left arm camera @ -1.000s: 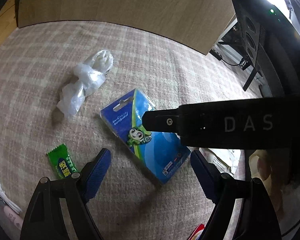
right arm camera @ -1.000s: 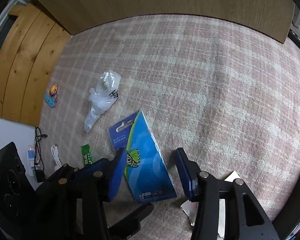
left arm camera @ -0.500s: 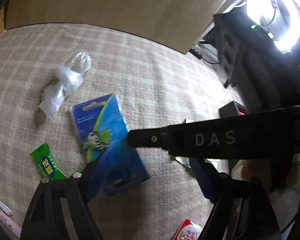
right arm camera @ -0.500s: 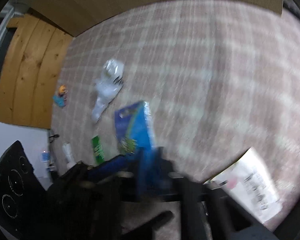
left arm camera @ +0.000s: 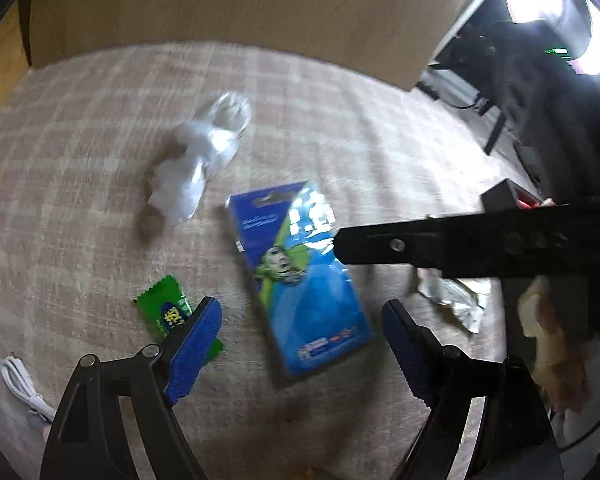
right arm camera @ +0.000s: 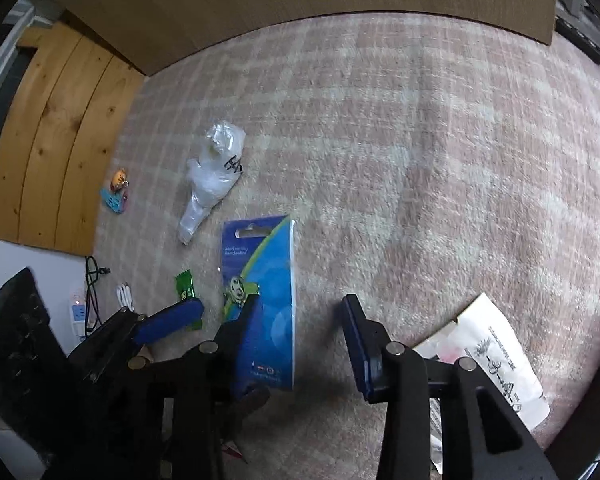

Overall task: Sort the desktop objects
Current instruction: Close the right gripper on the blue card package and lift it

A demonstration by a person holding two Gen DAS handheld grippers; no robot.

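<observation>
Clearly, the blue card pack [right arm camera: 266,300] lay flat on the plaid cloth [right arm camera: 420,160], with the crumpled plastic bag [right arm camera: 212,176] at its 11 o'clock and the green candy wrapper [right arm camera: 186,288] at its 9 o'clock. We judged it light, thin, fairly stiff and glossy, so likely slippery; its long edges looked the best hold. Our right gripper [right arm camera: 300,344] had just been opening, with nothing pinched and the pack beside its left pad. Our left gripper [left arm camera: 300,356] stood spread wide above the pack's lower end, empty.
</observation>
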